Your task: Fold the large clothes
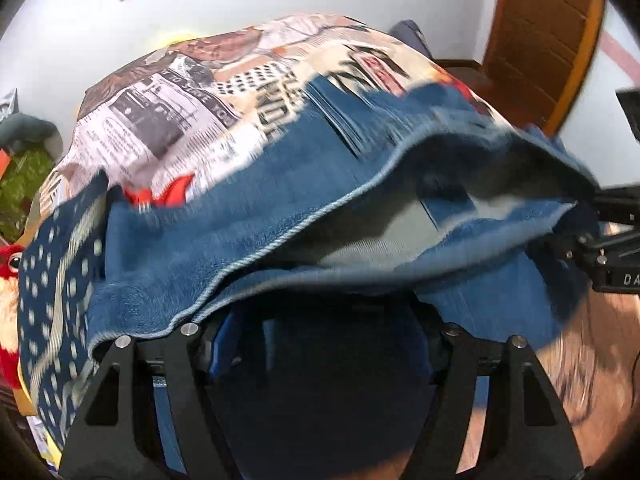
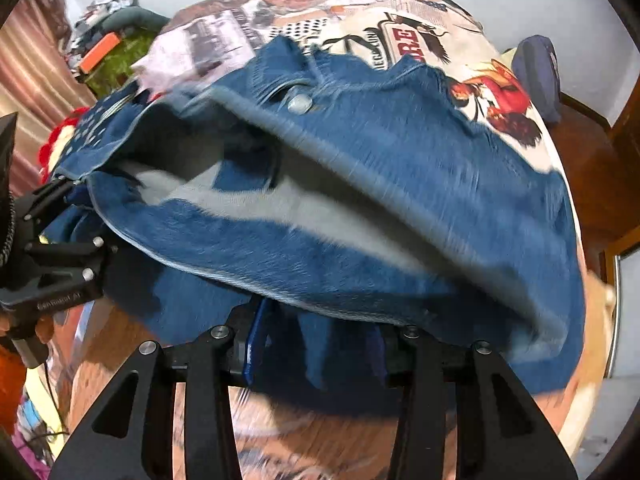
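White walls and a brown wooden door (image 1: 536,36) are seen behind a bed covered by a printed sheet (image 1: 168,120) with newspaper and poster motifs. A pair of blue denim jeans (image 1: 248,216) is held above the near part of that sheet, its waistband gaping so that the pale grey inside (image 2: 280,200) is exposed; a metal waist button (image 2: 300,103) is visible near the upper edge in the right wrist view. Much of the cloth is blurred.

The left gripper (image 1: 320,344) is seen from behind, with the denim hem draped over its fingertips; dark blue fabric fills the gap between its jaws, which stand fairly wide apart, but whether the pads press on it cannot be told. The right gripper (image 2: 316,340) is set at the opposite end of the waistband; its jaws stand closer together, with a fold of denim hanging between them, and contact cannot be confirmed there either. Each gripper appears at the side edge of the other's view. A red plush toy (image 1: 12,264) lies at the left.
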### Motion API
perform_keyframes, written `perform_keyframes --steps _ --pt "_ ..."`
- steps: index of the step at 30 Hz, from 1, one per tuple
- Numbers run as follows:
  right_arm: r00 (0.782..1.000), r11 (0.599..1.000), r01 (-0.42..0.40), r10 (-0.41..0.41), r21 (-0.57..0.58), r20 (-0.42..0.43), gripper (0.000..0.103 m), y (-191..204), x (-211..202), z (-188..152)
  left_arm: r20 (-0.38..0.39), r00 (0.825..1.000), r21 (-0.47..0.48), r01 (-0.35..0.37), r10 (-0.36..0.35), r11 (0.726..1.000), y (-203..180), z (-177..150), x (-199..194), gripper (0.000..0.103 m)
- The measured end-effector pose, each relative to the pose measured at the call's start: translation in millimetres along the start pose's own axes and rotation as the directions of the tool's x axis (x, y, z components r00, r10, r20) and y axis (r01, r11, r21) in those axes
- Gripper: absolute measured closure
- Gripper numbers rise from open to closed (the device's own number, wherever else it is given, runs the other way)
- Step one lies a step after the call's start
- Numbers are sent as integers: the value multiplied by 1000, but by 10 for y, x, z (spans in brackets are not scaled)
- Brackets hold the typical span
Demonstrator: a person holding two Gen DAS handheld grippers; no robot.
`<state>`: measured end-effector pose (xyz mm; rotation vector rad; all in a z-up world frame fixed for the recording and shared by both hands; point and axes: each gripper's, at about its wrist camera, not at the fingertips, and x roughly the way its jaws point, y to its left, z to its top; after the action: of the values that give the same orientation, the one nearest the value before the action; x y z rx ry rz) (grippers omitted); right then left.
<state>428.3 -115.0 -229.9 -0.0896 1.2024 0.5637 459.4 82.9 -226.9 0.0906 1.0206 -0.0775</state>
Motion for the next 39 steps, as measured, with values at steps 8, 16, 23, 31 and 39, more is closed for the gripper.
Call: perform_keyframes --steps 8,16,23,31,39 --pt "942 979 104 -153 174 298 64 -64 -536 583 160 976 -210 -115 151 971 439 713 -366 42" --pt "924 987 152 -163 59 346 57 175 -681 276 213 967 -139 -113 141 984 444 398 -703 27" --pt "974 980 189 -178 -70 137 57 84 -172 -124 81 996 9 -31 31 999 16 -242 -398 26" --pt "981 988 146 -150 45 122 54 -362 -306 -561 49 995 -57 -78 81 995 188 -865 -344 26" --pt "957 956 265 -276 127 85 46 -557 -560 -836 85 993 -189 -64 82 980 473 -1139 -842 26"
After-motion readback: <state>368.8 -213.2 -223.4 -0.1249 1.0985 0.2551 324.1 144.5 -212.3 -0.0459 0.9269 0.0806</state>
